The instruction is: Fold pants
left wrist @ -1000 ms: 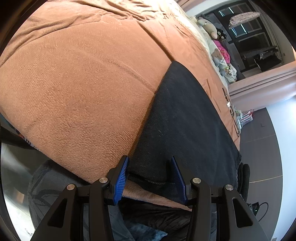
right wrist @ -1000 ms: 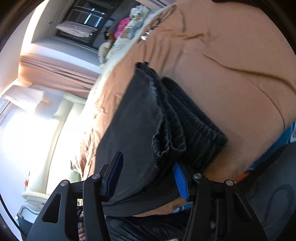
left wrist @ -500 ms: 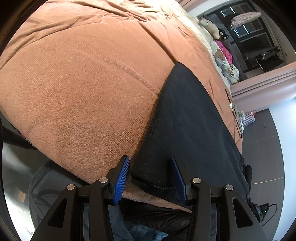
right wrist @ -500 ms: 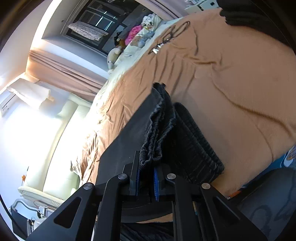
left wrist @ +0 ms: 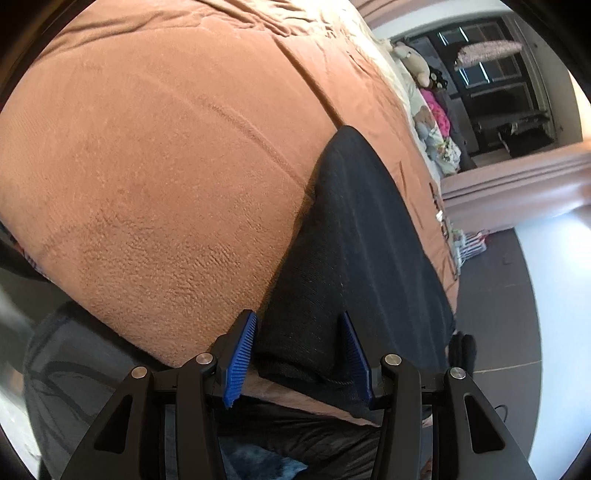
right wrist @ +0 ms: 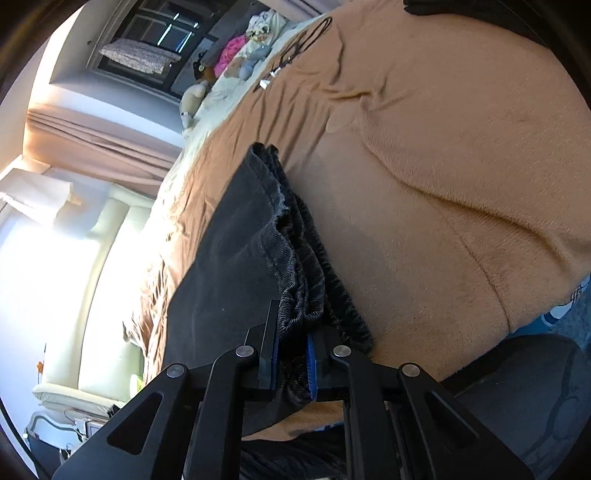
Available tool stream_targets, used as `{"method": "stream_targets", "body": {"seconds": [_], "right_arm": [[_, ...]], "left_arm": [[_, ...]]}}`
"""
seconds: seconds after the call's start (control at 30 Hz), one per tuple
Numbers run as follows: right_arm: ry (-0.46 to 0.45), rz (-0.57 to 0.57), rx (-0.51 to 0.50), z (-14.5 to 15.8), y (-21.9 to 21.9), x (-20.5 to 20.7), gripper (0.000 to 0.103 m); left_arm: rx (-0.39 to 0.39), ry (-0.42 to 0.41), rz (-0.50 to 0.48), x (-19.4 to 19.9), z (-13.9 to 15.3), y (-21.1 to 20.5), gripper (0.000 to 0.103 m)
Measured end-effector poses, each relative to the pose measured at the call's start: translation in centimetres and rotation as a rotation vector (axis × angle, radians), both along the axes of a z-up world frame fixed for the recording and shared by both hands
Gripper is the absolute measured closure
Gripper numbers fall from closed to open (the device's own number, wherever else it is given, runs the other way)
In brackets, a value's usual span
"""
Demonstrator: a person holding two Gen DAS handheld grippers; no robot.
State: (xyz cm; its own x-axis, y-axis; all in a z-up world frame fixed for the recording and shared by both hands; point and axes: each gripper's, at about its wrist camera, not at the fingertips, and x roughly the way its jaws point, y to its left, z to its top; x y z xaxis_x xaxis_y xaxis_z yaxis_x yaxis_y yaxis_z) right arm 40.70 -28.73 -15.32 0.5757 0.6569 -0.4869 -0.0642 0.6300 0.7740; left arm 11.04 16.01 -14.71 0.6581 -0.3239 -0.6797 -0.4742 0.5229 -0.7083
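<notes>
Dark grey pants [left wrist: 362,240] lie folded lengthwise on a brown blanket [left wrist: 166,166], reaching away from me. My left gripper [left wrist: 297,315] stands open at the near end. The folded corner of the pants sits between its blue pads, and a strip of blanket shows beside the left pad. In the right wrist view, the pants [right wrist: 229,266] show stacked ribbed edge layers. My right gripper [right wrist: 293,325] is shut on those layers at the near corner, and cloth bunches out above its pads.
Stuffed toys [right wrist: 255,37] and a dark cord [right wrist: 291,55] lie at the far end of the bed. A black garment [right wrist: 461,11] sits at the blanket's far right. A cream sofa [right wrist: 103,295] and curtains stand beyond the bed. Grey floor [left wrist: 517,295] borders the right side.
My right gripper went from open around the pants' edge to shut on the layers and shifted along them. The pants now look smoother and tauter in the left view. The left gripper stayed put.
</notes>
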Motion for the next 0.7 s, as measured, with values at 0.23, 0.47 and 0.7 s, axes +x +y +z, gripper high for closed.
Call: {"method": "stream_targets", "body": {"seconds": [0.23,0.47,0.7], "right_arm": [[-0.009,-0.035,-0.017,0.3,0.2,-1.5,0.095],[-0.015,-0.032,-0.069,1.1,0.9,-1.9,0.095],[0.002,-0.054,-0.101,1.5,1.0,-2.8,0.095]], "left_arm": [[-0.018,-0.017,0.017,-0.2,-0.3,0.1,0.054],[-0.080,-0.052,0.032,0.9,-1.4,0.5,0.054],[-0.078,-0.059,0.014,0.8,-1.2,0.4,0.079]]}}
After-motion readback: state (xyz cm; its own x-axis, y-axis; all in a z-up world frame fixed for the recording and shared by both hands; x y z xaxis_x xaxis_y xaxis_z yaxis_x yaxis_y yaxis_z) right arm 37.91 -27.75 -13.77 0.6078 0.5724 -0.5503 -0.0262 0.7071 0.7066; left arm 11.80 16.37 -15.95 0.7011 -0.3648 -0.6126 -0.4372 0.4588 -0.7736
